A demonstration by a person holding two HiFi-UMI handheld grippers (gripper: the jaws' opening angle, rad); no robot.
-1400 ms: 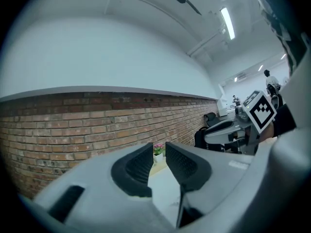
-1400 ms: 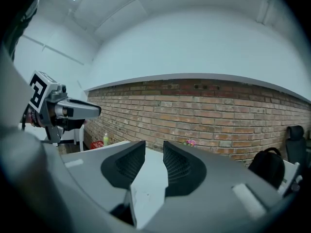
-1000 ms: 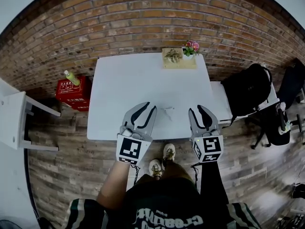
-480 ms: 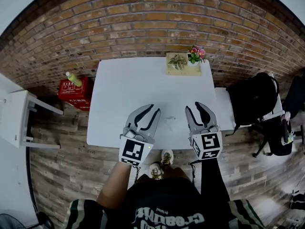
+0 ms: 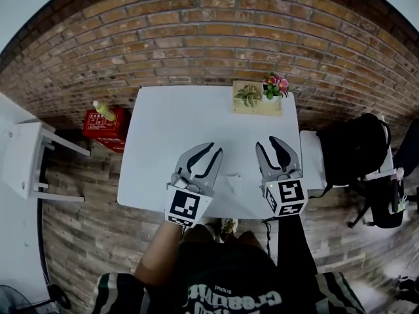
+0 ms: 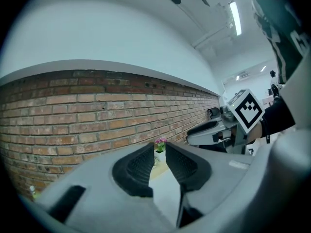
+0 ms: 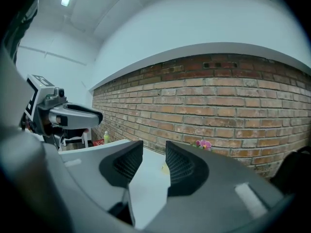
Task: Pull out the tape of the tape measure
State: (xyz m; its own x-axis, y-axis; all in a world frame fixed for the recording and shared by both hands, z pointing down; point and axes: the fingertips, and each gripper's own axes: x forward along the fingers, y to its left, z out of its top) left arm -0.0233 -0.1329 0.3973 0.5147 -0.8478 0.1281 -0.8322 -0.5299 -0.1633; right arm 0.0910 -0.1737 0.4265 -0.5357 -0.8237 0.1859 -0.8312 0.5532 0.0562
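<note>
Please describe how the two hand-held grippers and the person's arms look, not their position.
The left hand-held gripper and the right hand-held gripper are light grey shells with black ribbed pads. Each carries a white cube with black square markers. Both shoulders show striped short sleeves; the right arm also wears a long black sleeve.
</note>
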